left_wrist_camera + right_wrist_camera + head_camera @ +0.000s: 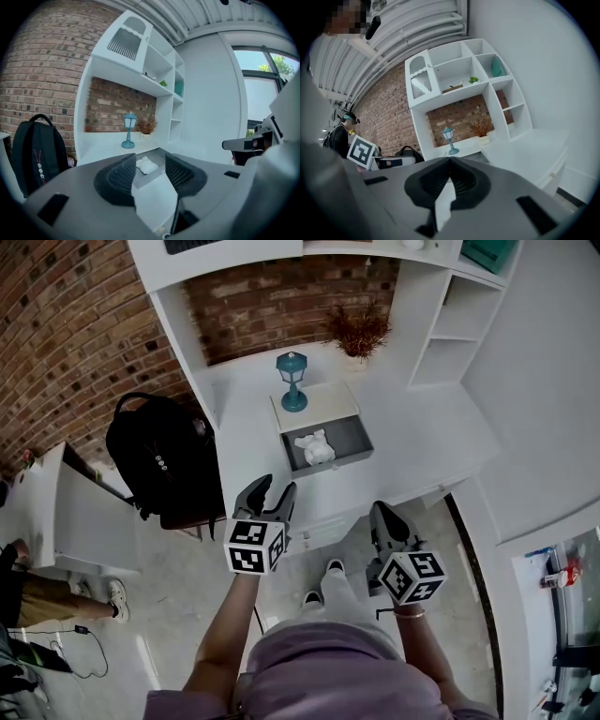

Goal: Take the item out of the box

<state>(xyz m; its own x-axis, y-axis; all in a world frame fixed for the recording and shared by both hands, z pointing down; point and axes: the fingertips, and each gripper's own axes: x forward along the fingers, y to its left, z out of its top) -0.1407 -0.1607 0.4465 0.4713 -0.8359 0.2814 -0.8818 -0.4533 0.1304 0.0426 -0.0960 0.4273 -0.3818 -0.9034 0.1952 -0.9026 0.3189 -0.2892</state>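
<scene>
On the white desk (422, 427) stands an open grey box (356, 435) with a crumpled white item (315, 448) lying inside. My left gripper (275, 487) hovers just in front of the box, a little short of it, jaws open and empty. In the left gripper view the item (146, 165) shows in the gap between the open jaws of that gripper (150, 156), further off, inside the box (158, 161). To the right and nearer my body, my right gripper (380, 511) is shut on nothing. Its jaws meet tip to tip in the right gripper view (451, 158).
A teal lamp (292, 381) stands on the box's white lid behind the item. Dried plant (358, 331) at the back wall, open shelves (459, 324) at right. A black backpack (164, 465) leans left of the desk, beside a white cabinet (80, 521). Another person stands at far left (37, 596).
</scene>
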